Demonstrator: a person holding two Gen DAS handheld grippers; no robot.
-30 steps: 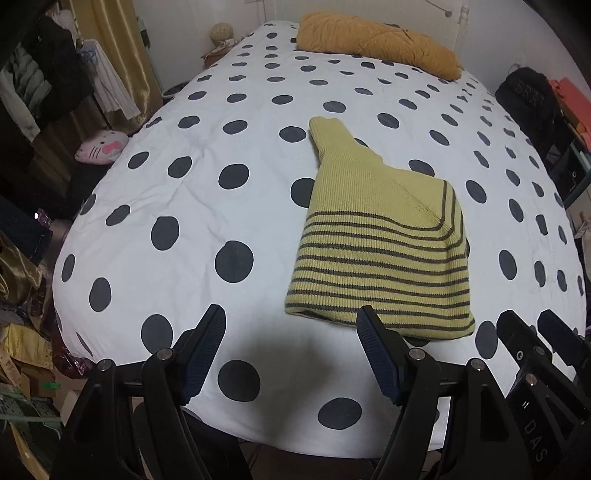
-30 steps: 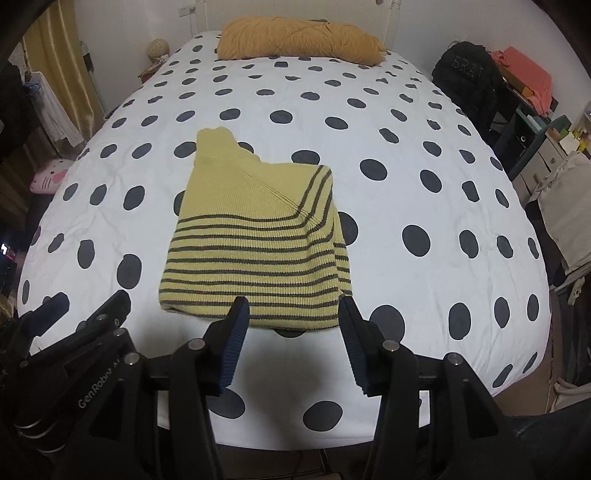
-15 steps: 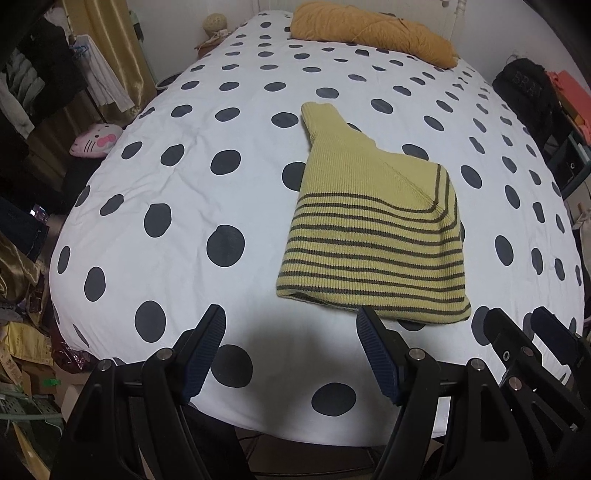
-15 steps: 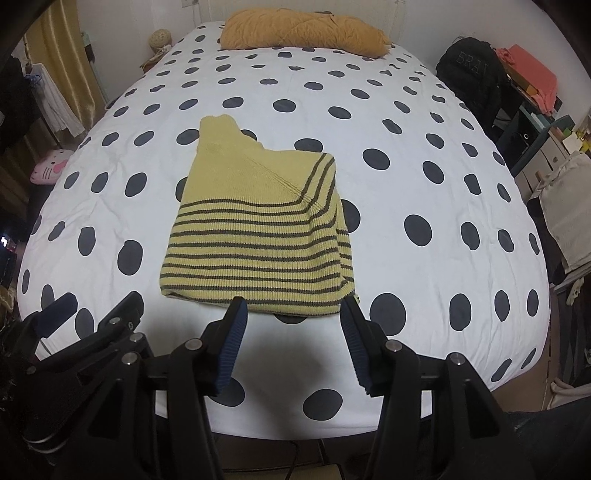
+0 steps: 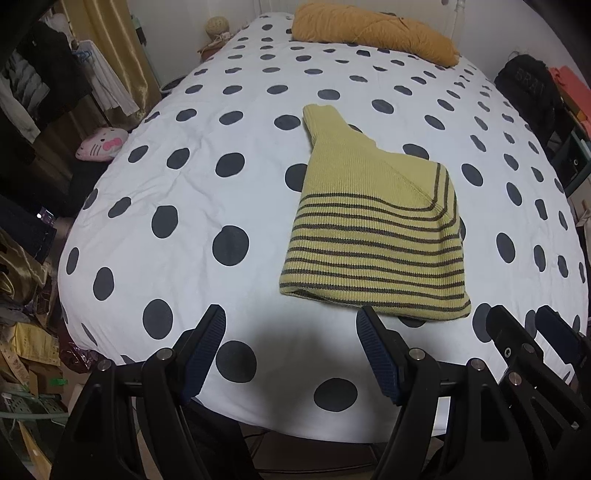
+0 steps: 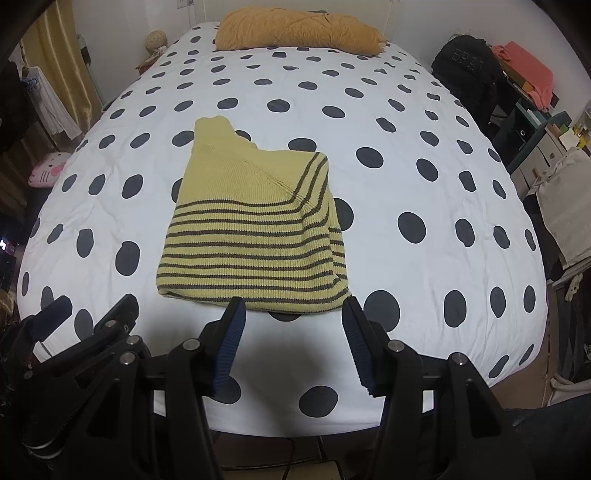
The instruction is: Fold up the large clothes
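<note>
A yellow knit sweater with dark stripes point(image 5: 373, 229) lies folded into a compact shape on the white polka-dot bed point(image 5: 184, 184), one sleeve end pointing toward the headboard. It also shows in the right wrist view point(image 6: 255, 236). My left gripper point(image 5: 291, 328) is open and empty, above the bed's near edge, just left of the sweater's hem. My right gripper point(image 6: 293, 317) is open and empty, right in front of the hem. Each gripper shows at the edge of the other's view, the right one point(image 5: 532, 332) and the left one point(image 6: 92, 314).
An orange pillow point(image 6: 299, 31) lies at the head of the bed. A pink cat plush point(image 5: 101, 144) and hanging clothes point(image 5: 48, 88) are on the left. A black backpack point(image 6: 467, 74), shelves and a bag point(image 6: 565, 206) stand on the right. Clutter point(image 5: 26, 325) lies on the floor at left.
Both grippers have drawn back from the sweater toward the foot of the bed and risen slightly. The sweater has not moved. Both stay open.
</note>
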